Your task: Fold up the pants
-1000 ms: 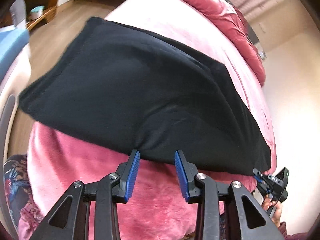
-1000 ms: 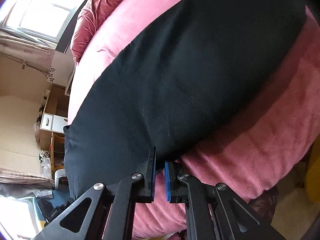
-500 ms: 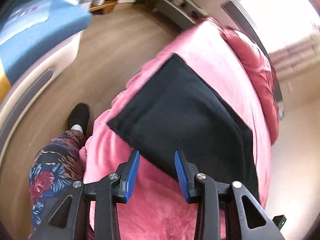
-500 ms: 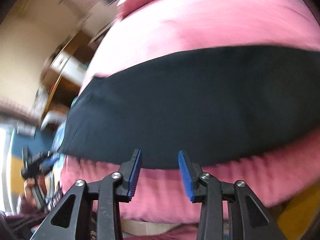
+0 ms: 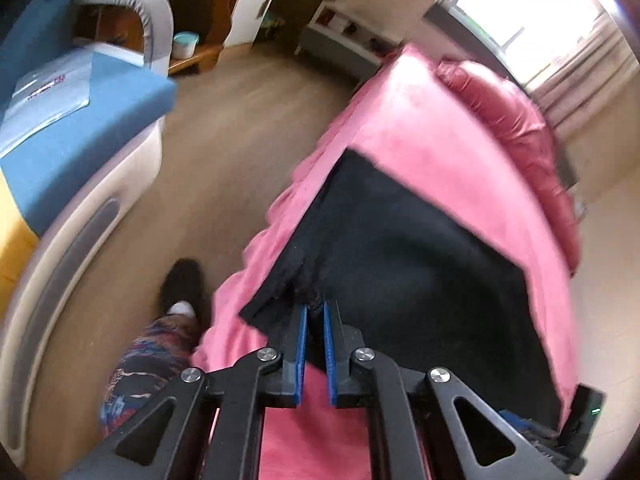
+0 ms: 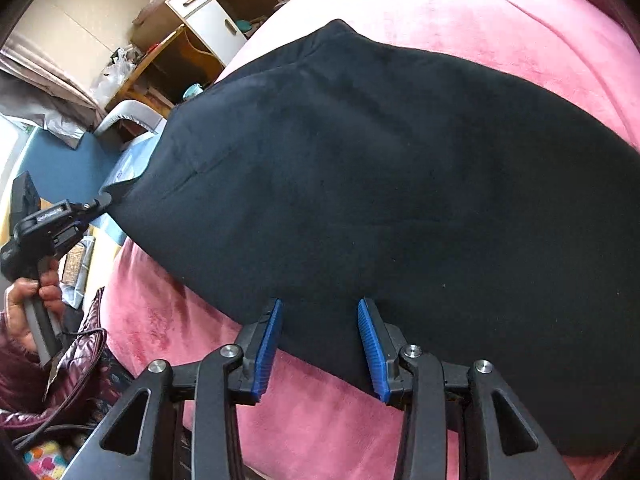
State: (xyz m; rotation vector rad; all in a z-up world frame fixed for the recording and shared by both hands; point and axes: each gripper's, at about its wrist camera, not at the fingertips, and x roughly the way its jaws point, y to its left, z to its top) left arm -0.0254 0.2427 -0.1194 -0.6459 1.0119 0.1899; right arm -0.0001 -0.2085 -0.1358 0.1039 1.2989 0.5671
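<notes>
The left wrist view looks along its own fingers from the near corner of the black pants (image 5: 404, 256), very close, facing up the pink bed (image 5: 432, 128) toward the window (image 5: 532, 12).

The right wrist view hangs just above the near edge of the pants (image 6: 380, 184), facing across them toward the desk (image 6: 176, 48).

Both views share the pants and the bed.

Black pants (image 6: 380, 184) lie folded flat, one corner pinched up.

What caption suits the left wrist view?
Left gripper shut on a corner of the black pants spread over the pink blanket.
</notes>
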